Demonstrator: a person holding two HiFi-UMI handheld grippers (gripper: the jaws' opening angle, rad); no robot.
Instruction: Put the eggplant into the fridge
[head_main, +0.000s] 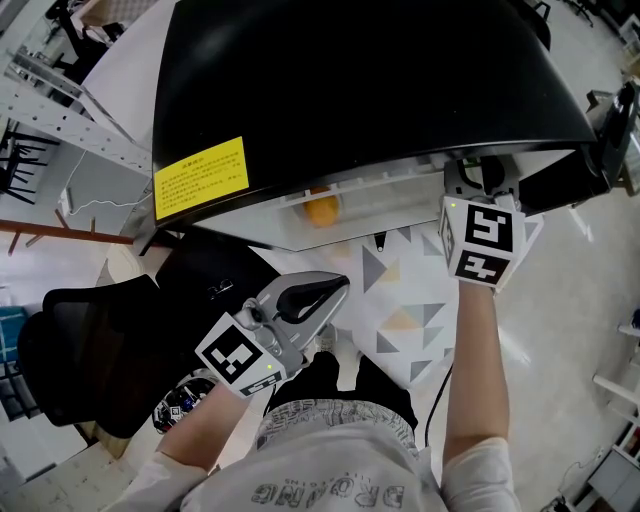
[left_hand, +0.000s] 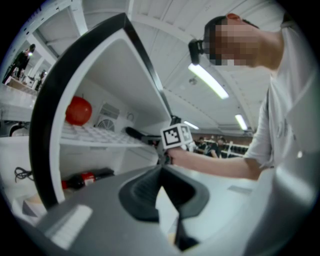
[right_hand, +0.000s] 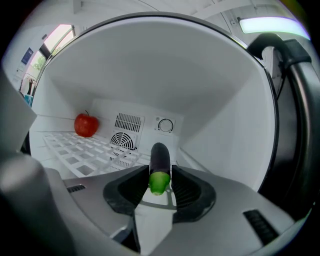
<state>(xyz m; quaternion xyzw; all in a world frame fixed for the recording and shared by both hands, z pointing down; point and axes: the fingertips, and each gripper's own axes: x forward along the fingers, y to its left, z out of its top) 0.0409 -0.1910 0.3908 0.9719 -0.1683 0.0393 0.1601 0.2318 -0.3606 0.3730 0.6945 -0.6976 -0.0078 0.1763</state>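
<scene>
- I am holding my left gripper low outside, its jaws resting together on nothing
- My right gripper is reaching into the black, white-lined fridge, its jaws clamping the dark purple, green-capped eggplant over the white wire shelf
- A round red apple is sitting farther back, left of the round fan grille

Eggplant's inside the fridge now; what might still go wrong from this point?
The eggplant lies lengthwise between the pads of the right gripper, which hug its sides; withdrawing before they clear could drag it back out. It is round and the wire shelf is gridded, so once freed it may roll toward the apple.
</scene>
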